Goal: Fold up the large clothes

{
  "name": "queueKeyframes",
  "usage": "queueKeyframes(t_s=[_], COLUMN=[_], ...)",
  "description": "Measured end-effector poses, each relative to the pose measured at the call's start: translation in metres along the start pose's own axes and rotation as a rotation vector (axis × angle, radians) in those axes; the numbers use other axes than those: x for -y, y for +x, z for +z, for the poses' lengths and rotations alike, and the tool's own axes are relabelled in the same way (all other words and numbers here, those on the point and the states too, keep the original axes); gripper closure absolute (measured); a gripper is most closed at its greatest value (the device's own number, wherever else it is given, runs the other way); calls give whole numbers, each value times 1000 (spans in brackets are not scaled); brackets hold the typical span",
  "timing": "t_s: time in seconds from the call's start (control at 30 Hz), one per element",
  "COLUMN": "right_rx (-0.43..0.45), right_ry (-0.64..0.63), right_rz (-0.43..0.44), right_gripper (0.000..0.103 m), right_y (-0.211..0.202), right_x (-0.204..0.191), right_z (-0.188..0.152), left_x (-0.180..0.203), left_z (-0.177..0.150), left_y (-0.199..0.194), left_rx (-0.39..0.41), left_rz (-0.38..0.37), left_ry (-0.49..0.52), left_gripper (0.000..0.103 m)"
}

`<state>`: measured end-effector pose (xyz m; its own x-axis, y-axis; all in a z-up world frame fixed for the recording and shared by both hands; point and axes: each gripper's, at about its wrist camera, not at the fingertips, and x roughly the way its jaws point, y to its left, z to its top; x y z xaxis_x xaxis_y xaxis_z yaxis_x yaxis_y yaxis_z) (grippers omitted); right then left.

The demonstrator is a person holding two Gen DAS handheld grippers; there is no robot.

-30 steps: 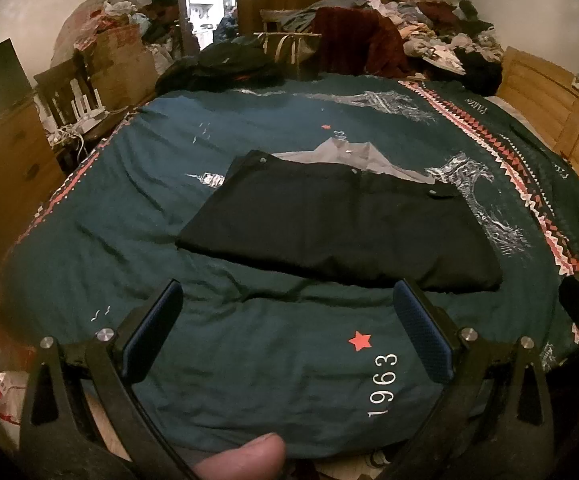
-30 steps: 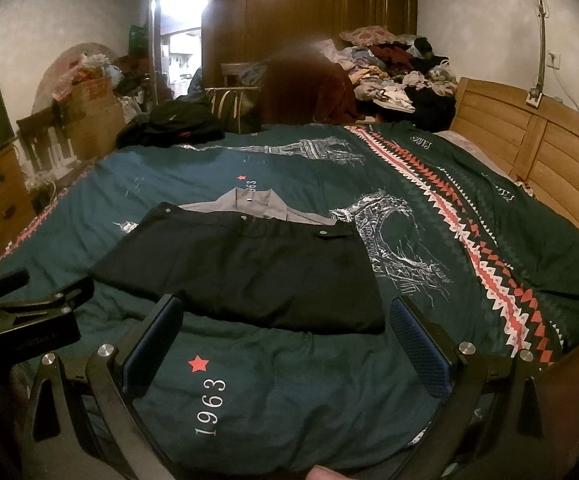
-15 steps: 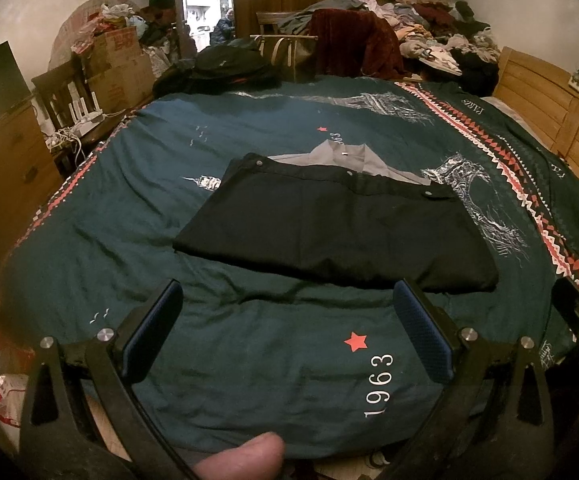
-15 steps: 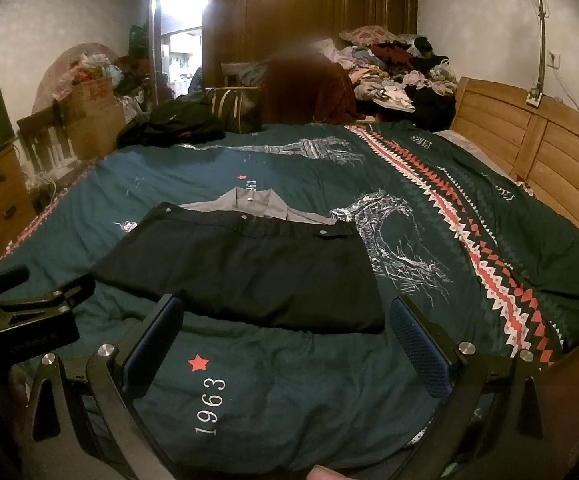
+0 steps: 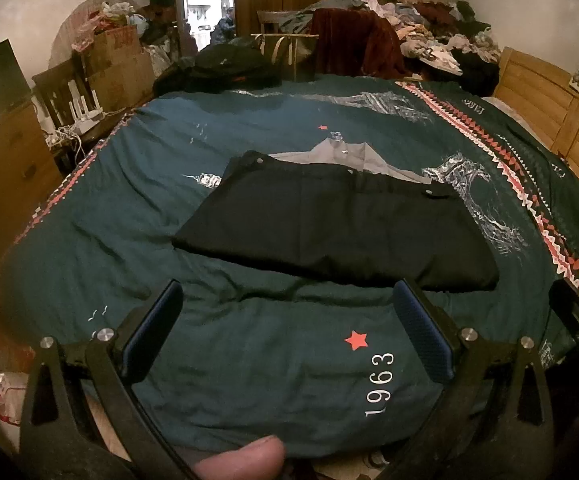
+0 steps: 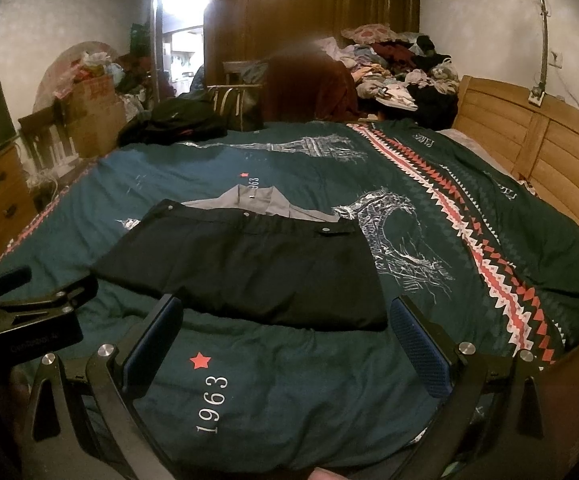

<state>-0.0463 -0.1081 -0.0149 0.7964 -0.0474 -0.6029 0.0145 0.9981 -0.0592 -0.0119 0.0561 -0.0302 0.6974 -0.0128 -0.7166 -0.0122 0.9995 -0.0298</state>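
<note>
A black garment [image 5: 329, 224] [image 6: 249, 268] lies folded flat in a rectangle on the dark green bedspread [image 5: 249, 360] [image 6: 289, 392], with a grey folded garment [image 5: 345, 156] [image 6: 249, 202] partly under its far edge. My left gripper [image 5: 287, 312] is open, hovering over the near bed edge just short of the black garment's near hem. My right gripper [image 6: 285, 326] is also open and empty, its fingertips level with that hem. The left gripper's body [image 6: 25, 312] shows at the left of the right wrist view.
A wooden headboard [image 6: 529, 152] runs along the right. Piled clothes [image 6: 401, 72] and a dark bundle [image 5: 225, 66] lie at the far end of the bed. A wooden dresser [image 5: 5, 168], a chair and boxes [image 5: 113, 64] stand at the left. A thumb [image 5: 241, 460] shows at the bottom.
Both grippers have stayed open and nearly still. The left wrist view has shifted slightly, bringing the black garment a touch closer; the clothes have not moved.
</note>
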Motion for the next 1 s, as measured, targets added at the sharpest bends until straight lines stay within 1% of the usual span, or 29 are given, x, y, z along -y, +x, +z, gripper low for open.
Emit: queueKeyframes(t_s=[0.6,0.87,1.0], right_rx=[-17,-54,-73], right_ry=[-26,-28,-31], right_rz=[-7,-15,-19], right_gripper=[0,0,0], right_y=[10,18,22], right_x=[-7,-5,-5], right_z=[7,11,7], left_x=[-3,1,3], left_z=[0,-2,-2], left_y=[0,1,0], left_rx=[8,-10,-5], left_rz=[-7,-8,-8], left_ry=[-7,4,12], left_gripper=[0,0,0])
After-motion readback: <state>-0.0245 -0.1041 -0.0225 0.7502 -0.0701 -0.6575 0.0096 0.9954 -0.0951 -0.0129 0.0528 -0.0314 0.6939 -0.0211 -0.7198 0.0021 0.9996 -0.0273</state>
